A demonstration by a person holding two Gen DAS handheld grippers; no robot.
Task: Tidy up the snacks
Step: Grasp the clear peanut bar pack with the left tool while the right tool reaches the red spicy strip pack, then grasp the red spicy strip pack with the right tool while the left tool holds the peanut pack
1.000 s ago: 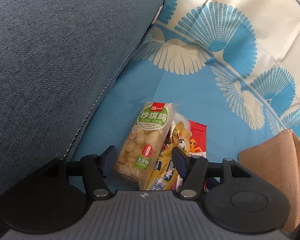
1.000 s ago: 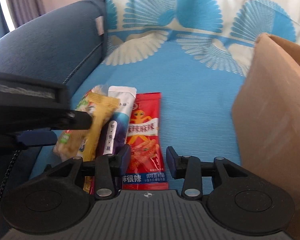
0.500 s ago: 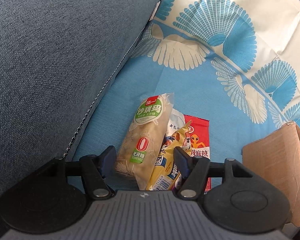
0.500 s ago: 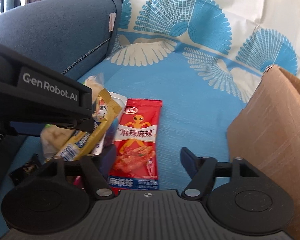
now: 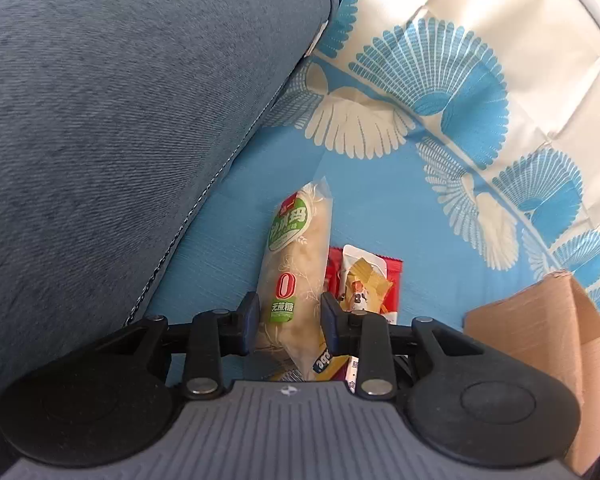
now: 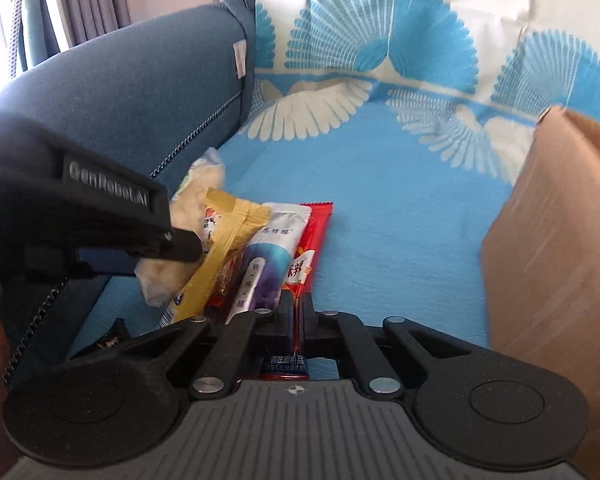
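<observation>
- We see a sofa seat covered by a blue cloth (image 5: pixel 380 208) printed with cream and blue fan shapes; the cloth also runs up the backrest.
- A dark blue sofa armrest (image 5: pixel 120 120) bounds the seat's left edge, and in the right wrist view grey curtains (image 6: pixel 84 4) hang behind it.
- A brown cardboard box (image 6: pixel 552 248) stands on the seat toward its right edge.
- The snacks lie in a pile near the seat's left edge, just beside the armrest and well apart from the box.
- The left gripper (image 5: pixel 289 322) points down at the pile, its 2 fingers pressed against the sides of a pale rice-puff packet (image 5: pixel 296 272) with a green label and a red 0, so we read it as clamped on that packet.
- The packet looks raised off the cloth at the gripper end, its far end tilted away.
- A yellow packet (image 6: pixel 220 248) and a white and purple packet (image 6: pixel 264 264) lean against each other just right of it.
- The right gripper (image 6: pixel 298 316) sits low over the seat, its 2 fingers drawn together on the near end of a red spicy-strip packet (image 6: pixel 312 240).
- That red packet lies at the right edge of the pile, nearest the box.
</observation>
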